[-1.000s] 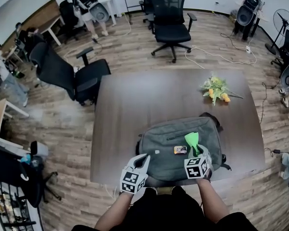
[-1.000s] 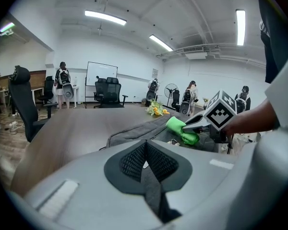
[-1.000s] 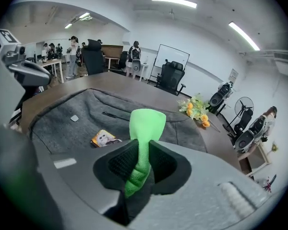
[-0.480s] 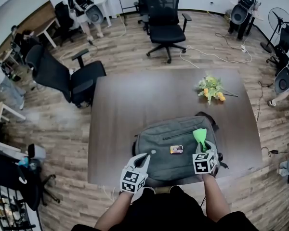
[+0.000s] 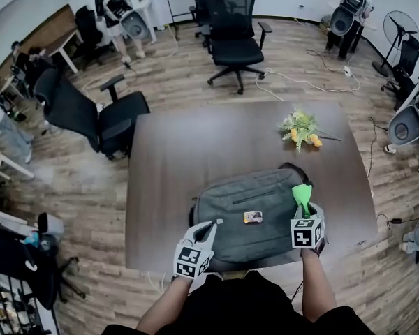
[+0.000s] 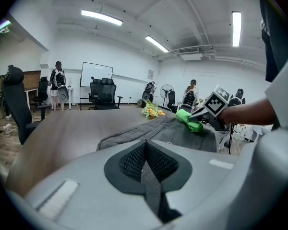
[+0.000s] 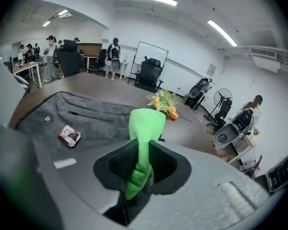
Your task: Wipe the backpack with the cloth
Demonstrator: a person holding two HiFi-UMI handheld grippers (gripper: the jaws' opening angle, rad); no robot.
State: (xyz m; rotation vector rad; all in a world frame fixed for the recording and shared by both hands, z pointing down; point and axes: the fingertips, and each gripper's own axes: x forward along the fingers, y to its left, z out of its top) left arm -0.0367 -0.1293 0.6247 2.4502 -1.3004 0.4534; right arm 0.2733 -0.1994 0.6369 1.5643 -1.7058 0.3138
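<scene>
A grey backpack lies flat on the dark wooden table near its front edge, with a small printed tag on its face. My right gripper is at the backpack's right end, shut on a green cloth that sticks up out of its jaws; in the right gripper view the green cloth rises over the backpack. My left gripper rests shut and empty at the backpack's front left corner. From the left gripper view the backpack, the cloth and the right gripper show ahead.
A bunch of yellow flowers lies on the table's far right. Black office chairs stand behind the table and at its left. People stand by desks at the far left. A fan and cables are on the floor at right.
My right gripper has slid to the right across the backpack with the green cloth in it. The left gripper has stayed at the front left corner.
</scene>
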